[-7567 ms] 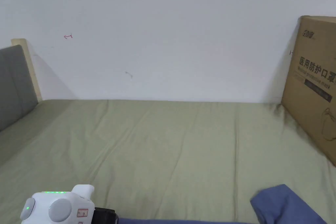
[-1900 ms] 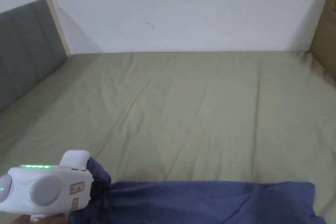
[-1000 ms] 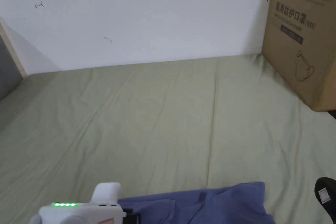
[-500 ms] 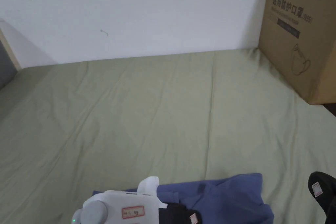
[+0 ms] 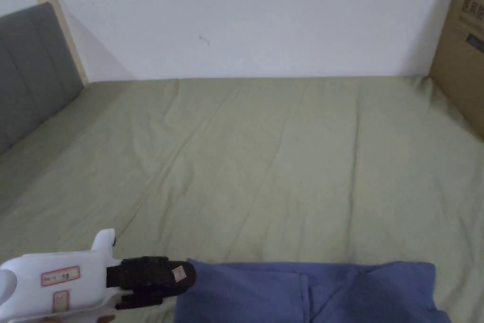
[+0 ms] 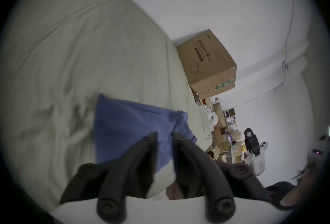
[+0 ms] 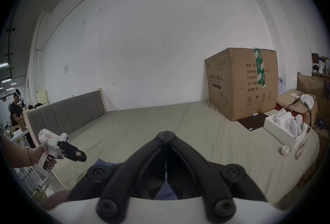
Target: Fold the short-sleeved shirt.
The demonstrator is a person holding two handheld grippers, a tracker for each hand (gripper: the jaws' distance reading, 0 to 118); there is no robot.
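The blue shirt (image 5: 307, 293) lies flattened in a wide band on the olive bed sheet (image 5: 264, 158), at the near edge in the head view. My left gripper (image 5: 186, 275) hovers at the shirt's left edge, pointing right. In the left gripper view its jaws (image 6: 164, 136) stand a narrow gap apart above the shirt (image 6: 125, 124), with nothing between them. My right gripper (image 7: 166, 132) is shut and holds nothing; a strip of the shirt (image 7: 165, 192) shows beneath it. The left gripper view shows it held in the air to the right, off the bed (image 6: 249, 134).
A large cardboard box (image 5: 465, 45) stands on the bed's far right corner against the white wall. A grey headboard (image 5: 28, 68) lines the left side. A white tray of items (image 7: 285, 128) and a tape roll (image 7: 284, 149) sit at the bed's right end. Another person (image 7: 16, 108) stands far left.
The head camera has swung left. My left gripper has drawn back from over the shirt to its left edge. The right gripper's jaw has left the head view's right edge.
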